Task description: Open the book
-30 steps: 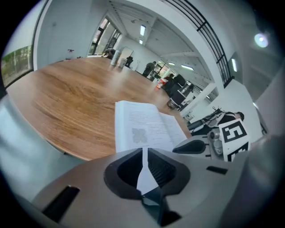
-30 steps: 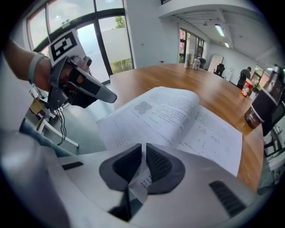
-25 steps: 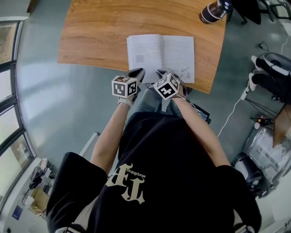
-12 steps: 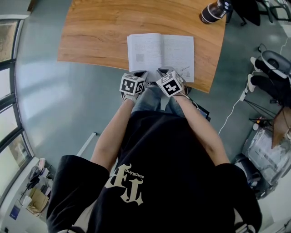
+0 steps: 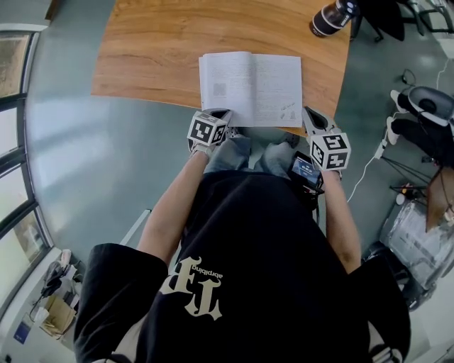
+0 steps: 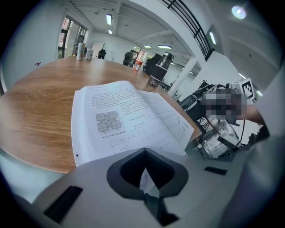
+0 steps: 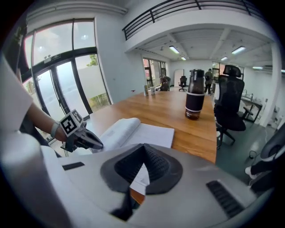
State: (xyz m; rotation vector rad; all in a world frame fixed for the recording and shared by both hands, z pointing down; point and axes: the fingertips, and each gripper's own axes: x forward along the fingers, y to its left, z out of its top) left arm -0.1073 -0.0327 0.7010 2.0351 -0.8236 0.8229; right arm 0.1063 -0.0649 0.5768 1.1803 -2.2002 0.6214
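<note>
The book [image 5: 250,88] lies open on the wooden table [image 5: 156,57], both white printed pages facing up. My left gripper [image 5: 223,113] is shut, its tips at the near edge of the left page; I cannot tell whether they touch it. In the left gripper view the shut gripper [image 6: 144,150] points at the book [image 6: 129,118]. My right gripper [image 5: 311,115] is off the book, by the table's near right corner. Its jaws have just closed and it is shut on nothing. The right gripper view shows the right gripper [image 7: 143,145], the book [image 7: 133,131] and the left gripper [image 7: 99,144].
A dark bottle [image 5: 330,17] stands at the table's far right; it is also in view as the bottle [image 7: 194,100]. An office chair [image 5: 424,106] and cables are on the floor to the right. A small screen device [image 5: 306,170] sits at the person's lap.
My right gripper has swung from the book's near edge out to the right, beside the table's corner. The left gripper crept slightly toward the book, then stayed put.
</note>
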